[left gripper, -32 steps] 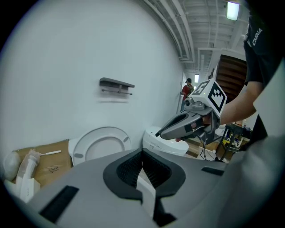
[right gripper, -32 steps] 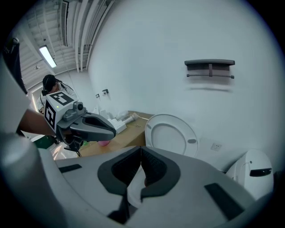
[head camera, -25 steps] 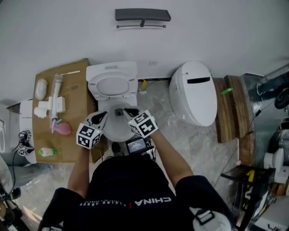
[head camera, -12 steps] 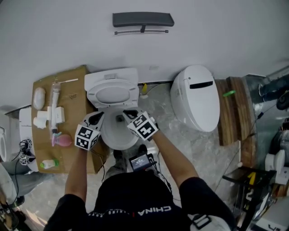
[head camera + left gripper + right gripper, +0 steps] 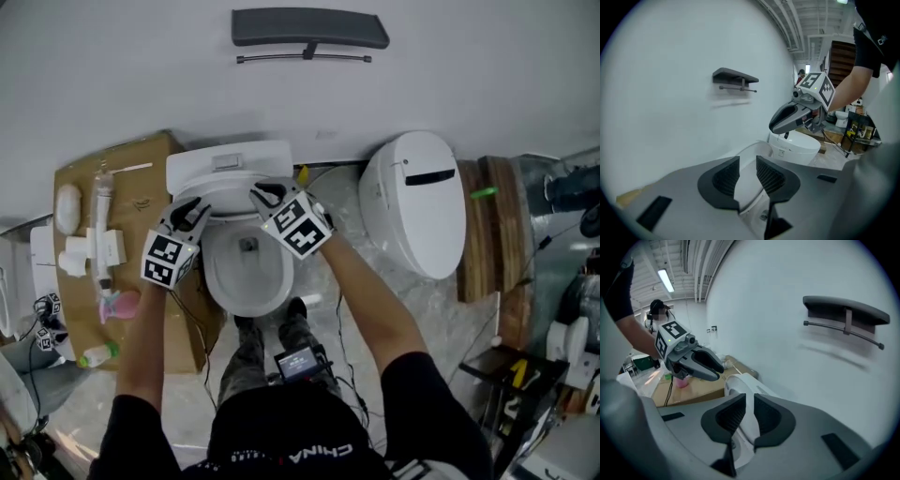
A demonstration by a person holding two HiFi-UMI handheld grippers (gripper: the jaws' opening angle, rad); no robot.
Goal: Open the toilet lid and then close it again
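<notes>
- Head view: The white plastic toilet lid point(image 5: 230, 187) stood up at the far side, close against the white tank point(image 5: 230, 157). The round white bowl point(image 5: 248, 272) lay open on the near side of it. The left gripper point(image 5: 192, 208) and the right gripper point(image 5: 265, 193) were both up at the lid's top edge, one on each side. So I think the opening part was done, or very nearly. The closing part had not been started.
- Left gripper view: The left gripper point(image 5: 747, 176) had its jaws a little apart. They had just been opening. The lid's edge point(image 5: 746, 187) sat between them, but they did not seem to squeeze it.
- Right gripper view: The right gripper point(image 5: 749, 416) had its jaws pressed in on the lid's thin edge point(image 5: 743, 383), pinching it. I think this one was the only one keeping hold of the lid.
</notes>
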